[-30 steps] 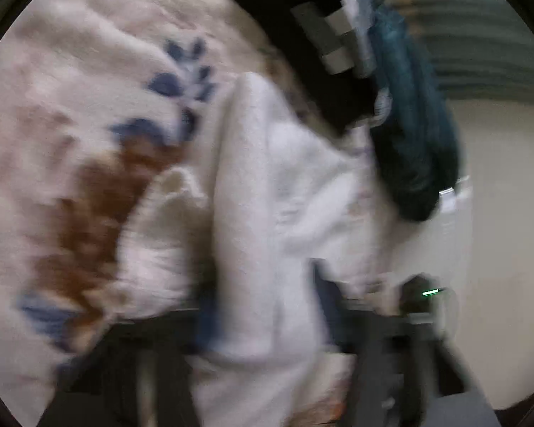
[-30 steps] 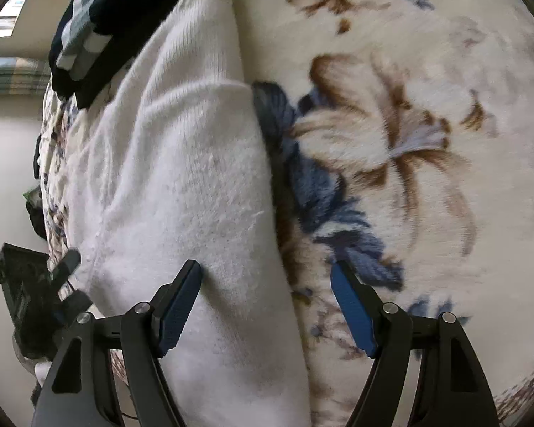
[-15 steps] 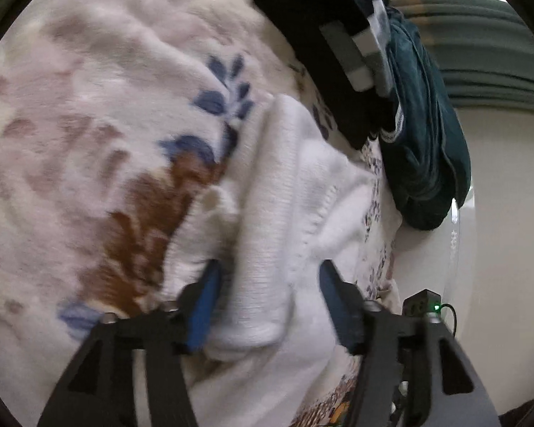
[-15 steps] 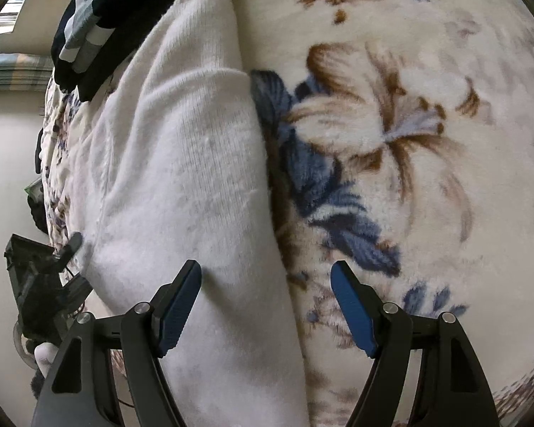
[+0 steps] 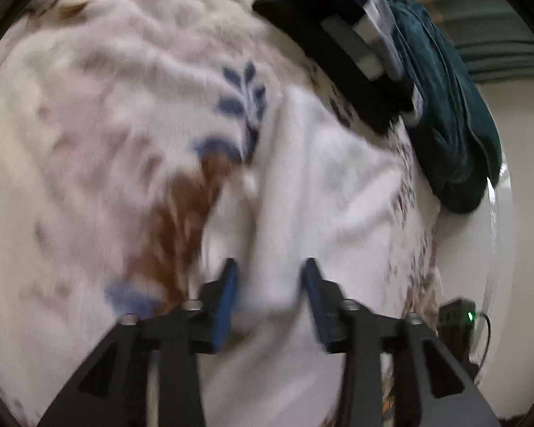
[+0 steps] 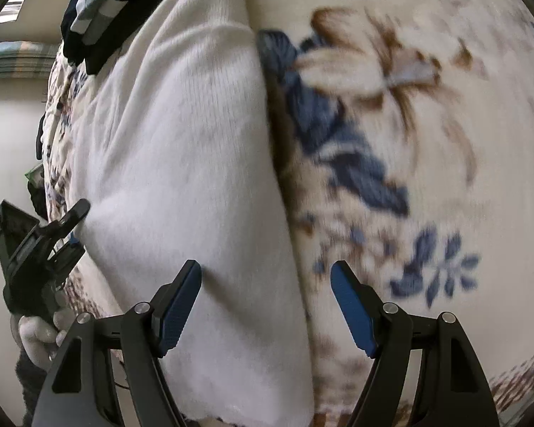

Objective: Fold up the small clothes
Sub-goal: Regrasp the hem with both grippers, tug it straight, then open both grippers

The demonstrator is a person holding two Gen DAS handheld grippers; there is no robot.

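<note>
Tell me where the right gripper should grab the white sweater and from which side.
Judging by its pose, pinch the long folded edge of the white sweater bordering the floral blanket. That edge already lies between the open fingers of the right gripper, so come straight down over it.

Floral blanket (image 6: 427, 114) carries a white knit garment (image 6: 181, 163) and dark folded clothes (image 5: 341, 49).

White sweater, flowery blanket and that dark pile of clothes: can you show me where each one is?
white sweater (image 6: 181, 163), right wrist view, on its knitted middle.
flowery blanket (image 6: 391, 78), right wrist view, on the brown flower.
dark pile of clothes (image 5: 452, 114), left wrist view, on the teal cloth.
</note>
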